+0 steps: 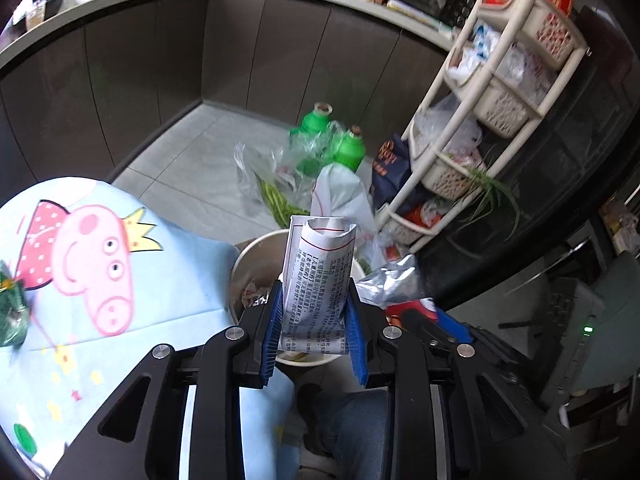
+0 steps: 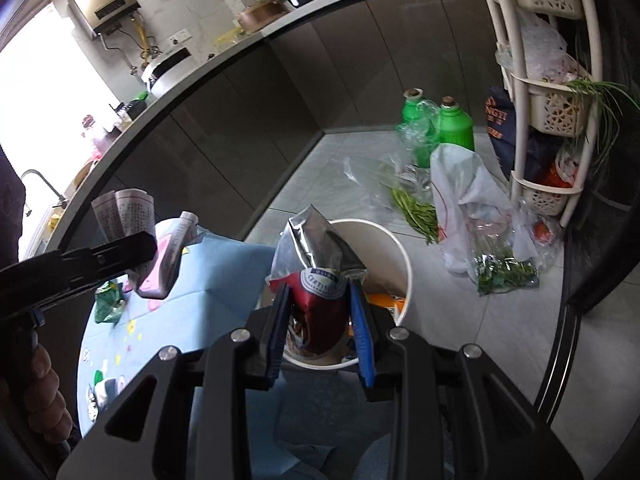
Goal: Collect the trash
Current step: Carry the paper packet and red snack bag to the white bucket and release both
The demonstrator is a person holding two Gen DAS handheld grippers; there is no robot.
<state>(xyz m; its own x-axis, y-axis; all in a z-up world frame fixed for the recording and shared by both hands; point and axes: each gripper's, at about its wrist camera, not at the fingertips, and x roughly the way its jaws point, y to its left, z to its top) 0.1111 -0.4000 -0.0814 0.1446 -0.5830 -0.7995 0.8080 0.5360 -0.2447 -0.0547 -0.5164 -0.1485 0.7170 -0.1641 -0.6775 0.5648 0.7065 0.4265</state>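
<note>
My left gripper is shut on a folded printed paper leaflet and holds it above the white trash bucket. In the right wrist view the leaflet and left gripper show at the left, over the table. My right gripper is shut on a red and silver foil snack bag, held over the bucket, which holds other wrappers. A green wrapper lies on the blue cartoon tablecloth, also seen in the left wrist view.
On the tiled floor lie two green bottles, clear plastic bags with green vegetables and a white plastic bag. A cream basket rack stands at the right. Dark cabinets under a counter curve behind.
</note>
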